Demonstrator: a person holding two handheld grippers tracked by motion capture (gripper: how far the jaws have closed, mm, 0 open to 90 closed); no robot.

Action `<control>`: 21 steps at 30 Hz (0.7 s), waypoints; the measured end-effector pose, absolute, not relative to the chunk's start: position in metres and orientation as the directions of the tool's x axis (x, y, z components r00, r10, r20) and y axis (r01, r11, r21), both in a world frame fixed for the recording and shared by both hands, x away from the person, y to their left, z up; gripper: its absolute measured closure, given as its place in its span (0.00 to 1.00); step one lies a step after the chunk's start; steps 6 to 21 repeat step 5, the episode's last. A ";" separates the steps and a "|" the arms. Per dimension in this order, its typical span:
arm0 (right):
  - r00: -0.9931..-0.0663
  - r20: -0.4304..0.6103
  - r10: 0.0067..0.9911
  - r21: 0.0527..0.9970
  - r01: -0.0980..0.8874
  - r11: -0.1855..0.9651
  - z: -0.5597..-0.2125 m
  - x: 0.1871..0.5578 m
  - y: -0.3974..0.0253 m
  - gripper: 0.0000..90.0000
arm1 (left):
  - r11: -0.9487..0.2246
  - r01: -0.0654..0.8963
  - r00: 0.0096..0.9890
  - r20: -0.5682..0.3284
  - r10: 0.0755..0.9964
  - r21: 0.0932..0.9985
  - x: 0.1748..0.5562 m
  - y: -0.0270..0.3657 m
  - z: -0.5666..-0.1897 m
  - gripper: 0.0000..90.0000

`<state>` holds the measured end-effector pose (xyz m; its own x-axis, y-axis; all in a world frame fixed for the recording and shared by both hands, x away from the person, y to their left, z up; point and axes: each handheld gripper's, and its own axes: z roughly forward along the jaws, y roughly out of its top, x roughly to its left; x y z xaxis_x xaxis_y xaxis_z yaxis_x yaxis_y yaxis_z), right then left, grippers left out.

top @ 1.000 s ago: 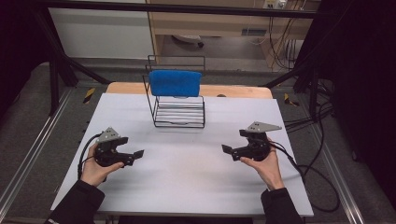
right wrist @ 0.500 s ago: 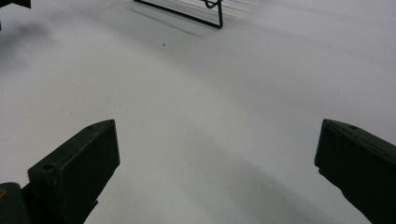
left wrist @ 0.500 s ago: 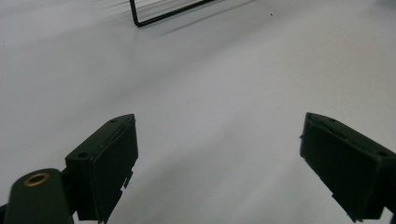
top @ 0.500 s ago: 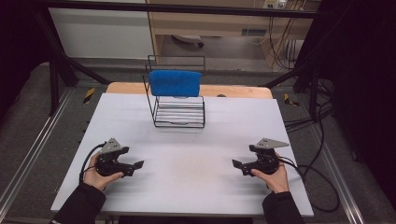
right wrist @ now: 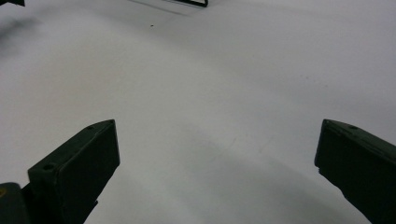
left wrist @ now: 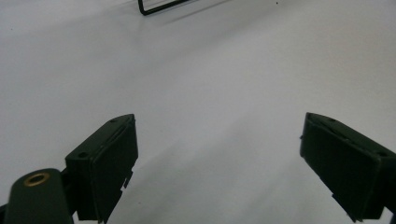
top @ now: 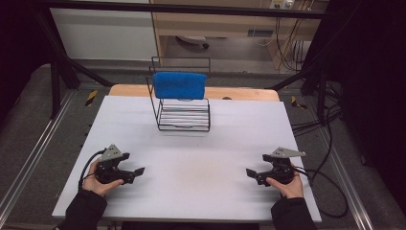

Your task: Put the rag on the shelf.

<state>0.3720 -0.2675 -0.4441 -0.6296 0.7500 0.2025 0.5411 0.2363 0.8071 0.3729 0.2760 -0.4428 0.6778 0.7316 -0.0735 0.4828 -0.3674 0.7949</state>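
Left gripper (top: pixel 135 171) and right gripper (top: pixel 251 173) rest near, well apart, on the white table (top: pixel 201 158) — jaws wide open, empty; blue sponge (top: pixel 179 85) sits atop the far wire rack (top: pixel 183 115)

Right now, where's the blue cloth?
In the high view the blue cloth hangs over the top of the black wire rack at the table's far middle, well beyond both grippers, nearer the left gripper than the right gripper.
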 end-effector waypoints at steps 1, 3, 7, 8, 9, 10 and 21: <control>-0.628 0.204 0.751 0.806 0.543 0.235 -0.444 0.372 -0.267 0.01 | -0.371 0.481 0.679 -0.070 0.731 0.795 0.373 0.276 -0.443 0.13; -0.629 0.203 0.750 0.805 0.544 0.238 -0.444 0.372 -0.267 0.01 | -0.371 0.479 0.679 -0.068 0.731 0.796 0.372 0.276 -0.443 0.13; -0.628 0.205 0.750 0.804 0.545 0.236 -0.444 0.372 -0.268 0.01 | -0.369 0.478 0.678 -0.067 0.732 0.797 0.372 0.276 -0.442 0.13; -0.628 0.205 0.750 0.804 0.545 0.236 -0.444 0.372 -0.268 0.01 | -0.369 0.478 0.678 -0.067 0.732 0.797 0.372 0.276 -0.442 0.13; -0.628 0.205 0.750 0.804 0.545 0.236 -0.444 0.372 -0.268 0.01 | -0.369 0.478 0.678 -0.067 0.732 0.797 0.372 0.276 -0.442 0.13; -0.628 0.205 0.750 0.804 0.545 0.236 -0.444 0.372 -0.268 0.01 | -0.369 0.478 0.678 -0.067 0.732 0.797 0.372 0.276 -0.442 0.13; -0.628 0.205 0.750 0.804 0.545 0.236 -0.444 0.372 -0.268 0.01 | -0.369 0.478 0.678 -0.067 0.732 0.797 0.372 0.276 -0.442 0.13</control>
